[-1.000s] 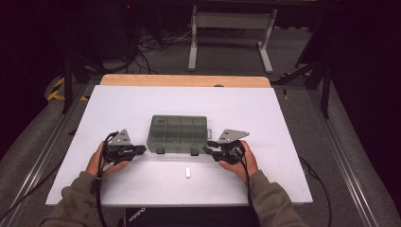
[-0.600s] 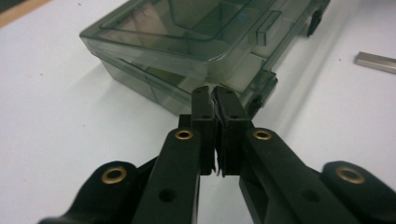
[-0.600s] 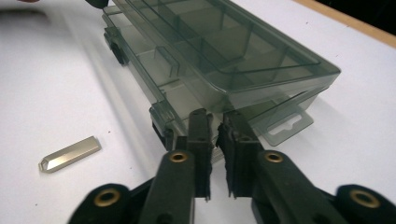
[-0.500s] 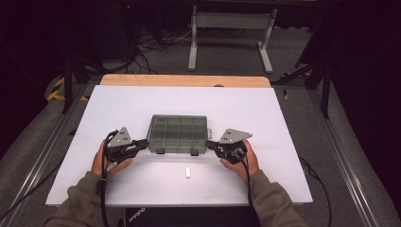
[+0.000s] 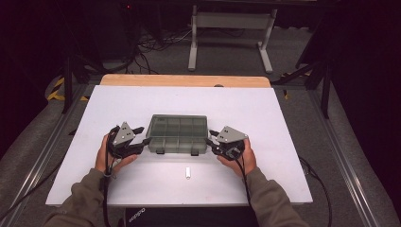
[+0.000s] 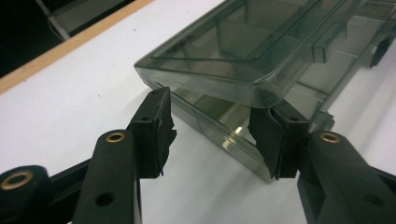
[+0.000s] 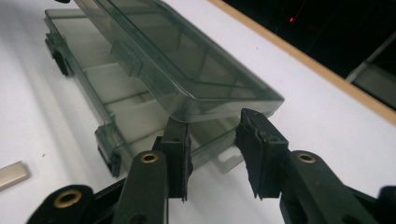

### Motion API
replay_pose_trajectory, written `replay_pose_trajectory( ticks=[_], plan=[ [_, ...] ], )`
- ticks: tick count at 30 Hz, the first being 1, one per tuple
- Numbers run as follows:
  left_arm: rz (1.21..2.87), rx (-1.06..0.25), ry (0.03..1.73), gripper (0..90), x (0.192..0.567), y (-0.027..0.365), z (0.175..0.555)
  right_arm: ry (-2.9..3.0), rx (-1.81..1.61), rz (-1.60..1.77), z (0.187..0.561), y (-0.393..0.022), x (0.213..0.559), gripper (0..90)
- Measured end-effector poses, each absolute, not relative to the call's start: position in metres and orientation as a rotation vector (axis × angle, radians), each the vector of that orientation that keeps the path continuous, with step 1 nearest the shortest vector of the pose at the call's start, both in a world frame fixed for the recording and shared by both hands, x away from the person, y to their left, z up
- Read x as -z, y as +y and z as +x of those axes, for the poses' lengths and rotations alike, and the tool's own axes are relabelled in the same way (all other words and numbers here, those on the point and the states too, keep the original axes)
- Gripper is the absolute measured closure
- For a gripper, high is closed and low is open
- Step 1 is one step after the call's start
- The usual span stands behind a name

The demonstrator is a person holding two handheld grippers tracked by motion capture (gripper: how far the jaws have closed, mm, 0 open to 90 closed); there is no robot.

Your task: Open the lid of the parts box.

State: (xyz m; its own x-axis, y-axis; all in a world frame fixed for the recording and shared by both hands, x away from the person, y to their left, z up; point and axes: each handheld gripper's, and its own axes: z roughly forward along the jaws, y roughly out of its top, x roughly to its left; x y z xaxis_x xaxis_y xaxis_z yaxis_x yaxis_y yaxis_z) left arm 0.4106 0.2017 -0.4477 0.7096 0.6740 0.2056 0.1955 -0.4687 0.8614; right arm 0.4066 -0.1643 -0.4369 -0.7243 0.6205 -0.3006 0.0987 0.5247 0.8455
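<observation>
A smoky clear compartment box (image 5: 178,133) lies mid-table with its lid (image 6: 233,51) tilted up off the base (image 6: 219,128). My left gripper (image 5: 142,137) is at the box's left end. Its jaws (image 6: 212,135) have just been opening and now straddle the base's corner, with the left pad clear of it. My right gripper (image 5: 212,140) is at the right end. Its jaws (image 7: 215,142) have also just been opening. One jaw sits under the raised lid (image 7: 187,70) against the base (image 7: 116,107), and the other stands outside the corner, not pressing.
A small white piece (image 5: 188,173) lies on the white tabletop (image 5: 283,118) in front of the box, also seen as the small white piece (image 7: 9,175). A wooden strip (image 5: 184,80) runs along the far edge. Dark floor, cables and a metal stand lie beyond.
Both hands stay at the box's ends. The left hand has shifted slightly. The box's outline looks a little taller, as if the lid has lifted.
</observation>
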Motion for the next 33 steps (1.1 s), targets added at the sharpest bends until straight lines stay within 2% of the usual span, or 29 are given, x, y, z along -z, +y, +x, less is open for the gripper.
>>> replay_pose_trajectory(
  ticks=[5, 11, 18, 21, 22, 23, 26, 30, 33],
  plan=[
    [2.026, -0.702, 0.646, 49.0, 0.439, 0.202, 0.416, 2.143, -1.146, 0.538, 0.411, -0.163, 0.432, 58.6],
    [2.045, -0.751, 0.596, 50.0, 0.423, 0.199, 0.424, 2.11, -1.164, 0.502, 0.416, -0.165, 0.421, 58.1],
    [2.051, -0.763, 0.557, 55.1, 0.405, 0.198, 0.436, 2.105, -1.184, 0.498, 0.425, -0.162, 0.404, 65.4],
    [2.058, -0.767, 0.539, 63.7, 0.4, 0.196, 0.439, 2.108, -1.191, 0.496, 0.429, -0.161, 0.399, 69.1],
    [2.062, -0.779, 0.527, 63.7, 0.398, 0.195, 0.44, 2.111, -1.19, 0.496, 0.43, -0.161, 0.397, 70.6],
    [2.068, -0.784, 0.516, 70.5, 0.396, 0.194, 0.44, 2.108, -1.191, 0.503, 0.433, -0.161, 0.393, 73.2],
    [2.07, -0.805, 0.503, 74.3, 0.388, 0.192, 0.444, 2.094, -1.175, 0.501, 0.437, -0.16, 0.386, 77.2],
    [2.07, -0.808, 0.506, 76.5, 0.385, 0.193, 0.448, 2.092, -1.142, 0.505, 0.442, -0.157, 0.379, 79.1],
    [2.063, -0.811, 0.512, 74.8, 0.382, 0.192, 0.452, 2.092, -1.154, 0.522, 0.446, -0.157, 0.376, 79.2]
  ],
)
